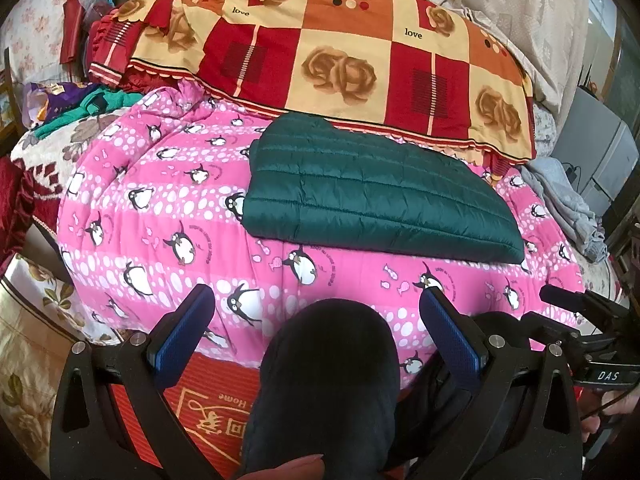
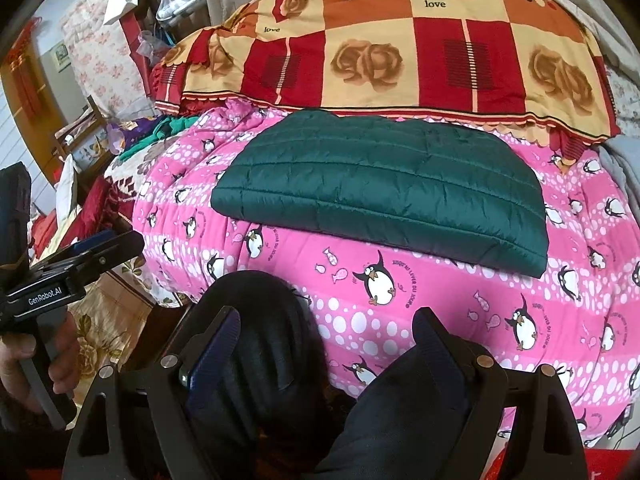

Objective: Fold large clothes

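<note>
The word "love" is printed in small black letters on the checked red, orange and cream bedcover with brown roses, which lies bunched along the far side of the bed. The housing of the right gripper, seen from the left wrist view, reads "DAS"; the left gripper, seen from the right wrist view, reads "GenRobot.AI". A red ribbed doormat with gold characters on the floor shows the word "Home", upside down. Curved text circles each penguin on the pink quilt with white dots and cartoon penguins, too small to read surely.

The dark green quilted puffer jacket lies folded into a flat rectangle on the pink quilt, its far edge touching the checked bedcover. Both grippers hang near the bed's front edge, well apart from the jacket, jaws spread wide and pinching nothing. The person's dark-trousered knee shows between the left fingers. A grey garment lies crumpled at the bed's right side, and pale curtains hang behind.
</note>
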A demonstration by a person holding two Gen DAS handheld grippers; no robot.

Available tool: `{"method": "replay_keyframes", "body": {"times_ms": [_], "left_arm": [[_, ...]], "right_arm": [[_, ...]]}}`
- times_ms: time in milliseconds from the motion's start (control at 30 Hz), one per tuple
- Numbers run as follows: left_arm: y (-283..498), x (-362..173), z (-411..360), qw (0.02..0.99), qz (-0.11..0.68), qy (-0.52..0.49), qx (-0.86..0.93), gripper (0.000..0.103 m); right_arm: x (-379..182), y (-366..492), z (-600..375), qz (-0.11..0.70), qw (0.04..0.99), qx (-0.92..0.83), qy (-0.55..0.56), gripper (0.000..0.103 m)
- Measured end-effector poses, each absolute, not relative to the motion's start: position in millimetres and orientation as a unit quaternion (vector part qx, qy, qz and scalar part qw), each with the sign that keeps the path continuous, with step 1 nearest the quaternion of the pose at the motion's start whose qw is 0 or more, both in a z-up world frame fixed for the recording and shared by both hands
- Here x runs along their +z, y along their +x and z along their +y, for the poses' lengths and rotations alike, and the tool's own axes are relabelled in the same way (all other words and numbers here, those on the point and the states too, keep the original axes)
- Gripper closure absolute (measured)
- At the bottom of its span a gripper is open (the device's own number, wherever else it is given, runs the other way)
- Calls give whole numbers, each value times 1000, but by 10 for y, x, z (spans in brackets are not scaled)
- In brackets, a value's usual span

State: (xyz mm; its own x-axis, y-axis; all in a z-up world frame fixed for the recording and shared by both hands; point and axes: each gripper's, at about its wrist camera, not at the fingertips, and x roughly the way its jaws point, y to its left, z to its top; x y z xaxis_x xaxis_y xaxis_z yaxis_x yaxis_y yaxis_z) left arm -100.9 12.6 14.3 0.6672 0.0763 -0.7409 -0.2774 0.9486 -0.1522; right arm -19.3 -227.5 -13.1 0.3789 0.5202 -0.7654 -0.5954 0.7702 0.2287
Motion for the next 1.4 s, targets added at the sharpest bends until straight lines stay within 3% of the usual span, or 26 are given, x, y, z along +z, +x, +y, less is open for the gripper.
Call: {"method": "replay_keyframes", "body": {"times_ms": [567, 767, 1067, 1400], "left_arm": [[-881, 18, 107, 907, 394, -118, 89, 0], [-514, -290, 621, 915, 381, -97, 93, 0], [384, -849, 1084, 898, 416, -129, 61, 0], [779, -1217, 1275, 882, 427, -196, -9, 0]], "right_arm": [[-140, -59, -2529, 439, 843, 311, -24, 17], [-120, 224, -3089, 365, 884, 288, 38, 17], [-603, 1289, -3719, 358, 897, 232, 115, 17], [-1376, 1979, -3611, 426, 807, 302, 274, 17]]}}
